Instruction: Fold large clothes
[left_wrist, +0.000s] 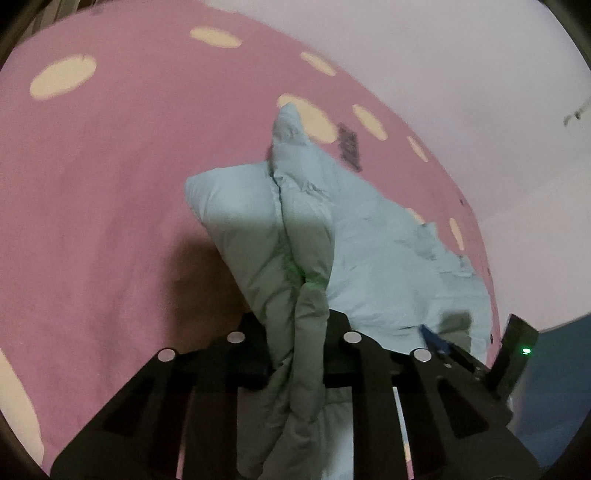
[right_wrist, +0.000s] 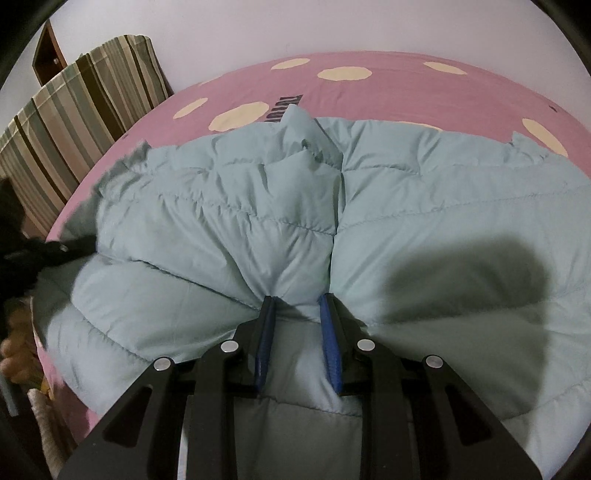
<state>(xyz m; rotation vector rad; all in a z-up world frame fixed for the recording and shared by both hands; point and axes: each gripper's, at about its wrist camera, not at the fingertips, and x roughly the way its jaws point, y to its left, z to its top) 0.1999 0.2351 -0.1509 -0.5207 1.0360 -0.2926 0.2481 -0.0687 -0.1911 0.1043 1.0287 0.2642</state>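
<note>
A pale blue quilted puffer jacket (right_wrist: 424, 206) lies spread over a pink bed sheet with cream dots (right_wrist: 369, 96). My right gripper (right_wrist: 297, 299) has its blue pads (right_wrist: 267, 332) pressed on a puffy fold near the jacket's closest edge, beside the centre seam. In the left wrist view a bunched strip of the jacket (left_wrist: 369, 240) runs up between the black fingers of my left gripper (left_wrist: 295, 325), which is shut on it and holds it lifted off the sheet (left_wrist: 110, 166). The fabric hides the left fingertips.
Striped cushions (right_wrist: 74, 110) lean against the wall behind the bed's left corner. A black device with a green light (left_wrist: 517, 350) shows at the jacket's right edge. Brownish clutter (right_wrist: 14, 350) sits below the bed's left edge. A pale wall runs behind the bed.
</note>
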